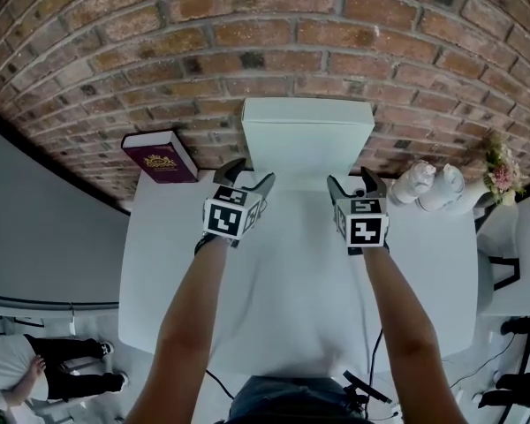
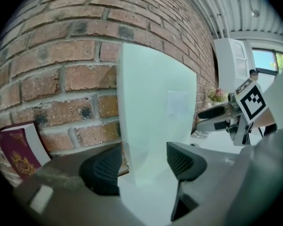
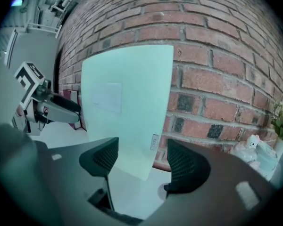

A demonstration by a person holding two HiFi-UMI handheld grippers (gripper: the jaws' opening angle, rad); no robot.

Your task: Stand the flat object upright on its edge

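The flat object (image 3: pixel 127 107), a plain white panel, carries 1 pale rectangular label (image 3: pixel 107 97) on its face and 1 small sticker (image 3: pixel 154 141) near its lower right corner; the print on both is too small to read. A maroon book (image 1: pixel 159 157) at the surface's far left corner bears a gold crest.

The panel stands on its edge at the middle of the far edge, broad face toward the person, long axis apparently vertical.

The white surface (image 1: pixel 291 272) meets a brick wall (image 1: pixel 247 34). White soft toys (image 1: pixel 428 184) sit at the far right corner.

The left hand-held gripper (image 1: pixel 250 173) and right hand-held gripper (image 1: pixel 351 177) hover just before the panel, jaws apart, gripping nothing.
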